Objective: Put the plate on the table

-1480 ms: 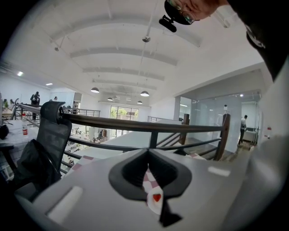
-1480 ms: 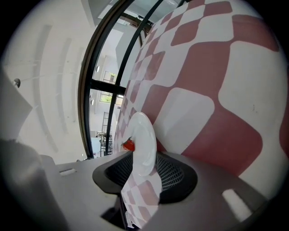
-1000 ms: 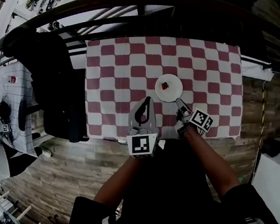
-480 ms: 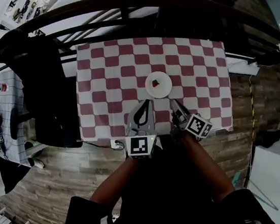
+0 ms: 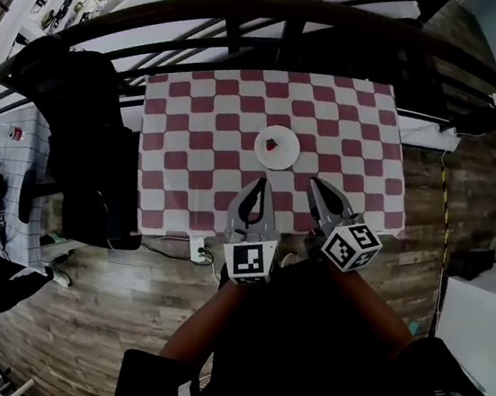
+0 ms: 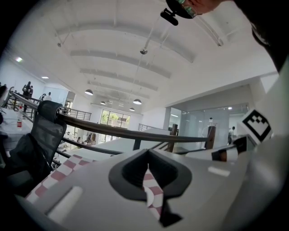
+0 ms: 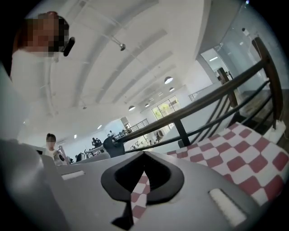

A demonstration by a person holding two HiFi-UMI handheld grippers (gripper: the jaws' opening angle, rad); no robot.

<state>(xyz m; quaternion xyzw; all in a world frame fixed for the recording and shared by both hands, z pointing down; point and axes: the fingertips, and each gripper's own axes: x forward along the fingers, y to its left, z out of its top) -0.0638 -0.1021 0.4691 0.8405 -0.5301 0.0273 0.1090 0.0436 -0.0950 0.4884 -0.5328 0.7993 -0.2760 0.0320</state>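
Observation:
A small white plate [image 5: 277,149] with a red bit of food on it rests on the red-and-white checked table [image 5: 202,126], near its middle. Both grippers hover over the table's near edge, a short way short of the plate and touching nothing. My left gripper [image 5: 261,184] is shut and empty; in the left gripper view [image 6: 147,152] its jaws meet with only a thin slit. My right gripper [image 5: 311,183] is also shut and empty, tilted up over the cloth [image 7: 244,153] in the right gripper view [image 7: 144,154].
A dark curved railing [image 5: 250,7] arches over the table's far side. A black chair draped with dark cloth [image 5: 88,150] stands at the table's left. A white grid-topped table [image 5: 9,170] is further left. A wall socket [image 5: 197,247] lies on the wooden floor [image 5: 110,319].
My right gripper has let go beside the plate, shut its jaws and drawn back toward me. The left gripper has pulled back slightly too. The plate stays on the table.

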